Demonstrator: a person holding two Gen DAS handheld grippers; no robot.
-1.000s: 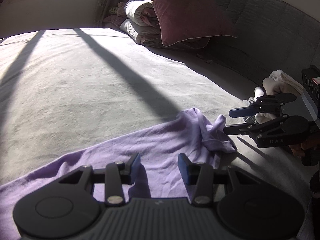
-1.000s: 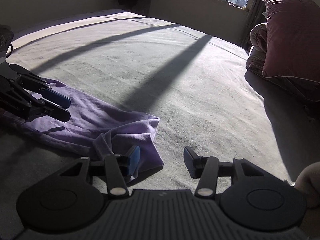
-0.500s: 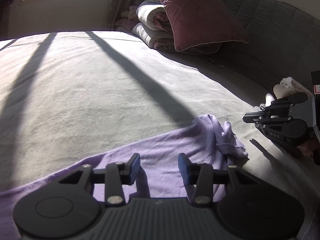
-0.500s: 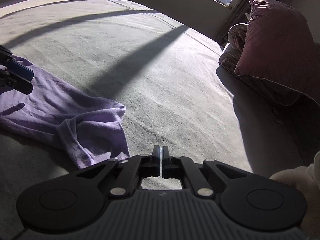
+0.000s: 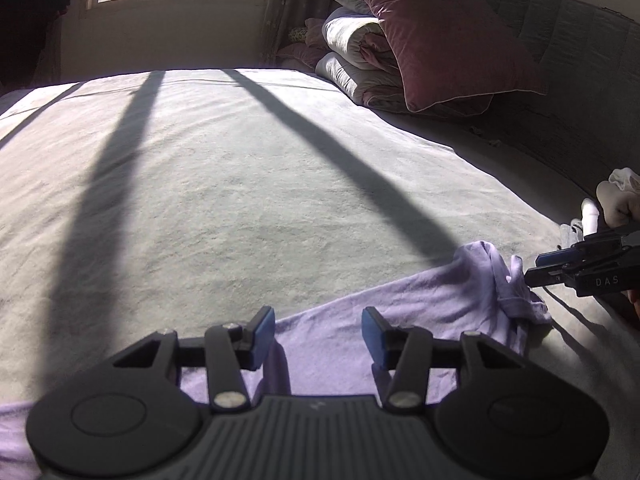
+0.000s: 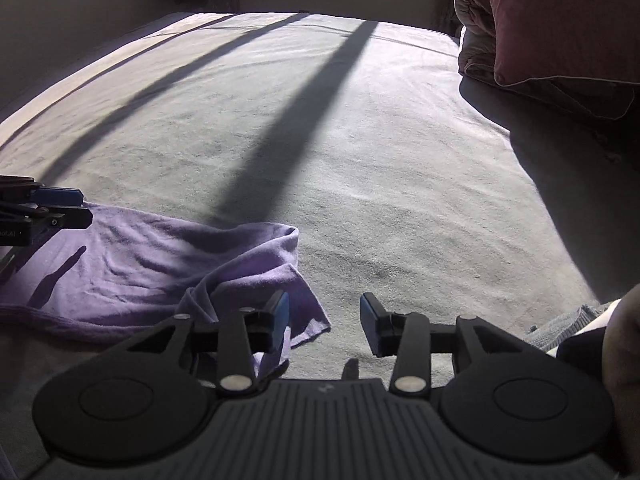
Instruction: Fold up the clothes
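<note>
Both jaws just opened, nothing pinched. Right gripper [image 6: 322, 318] released at purple garment [image 6: 160, 256] bunched corner; left gripper [image 5: 318, 334] released over its flat middle. Pinch single layers, pull taut.

The left gripper [image 5: 318, 334] points forward and down, its jaws parted after just opening a little wider, nothing pressed between the blue pads [image 5: 265, 334]. The right gripper [image 6: 322, 322] also tilts down, jaws parted after just reopening, nothing between them. In the left wrist view the right gripper's fingers reach in from 3 o'clock, one above the other; in the right wrist view the left gripper's fingers enter from 9 o'clock, and part of a hand [image 6: 624, 360] shows at 4 o'clock.
</note>
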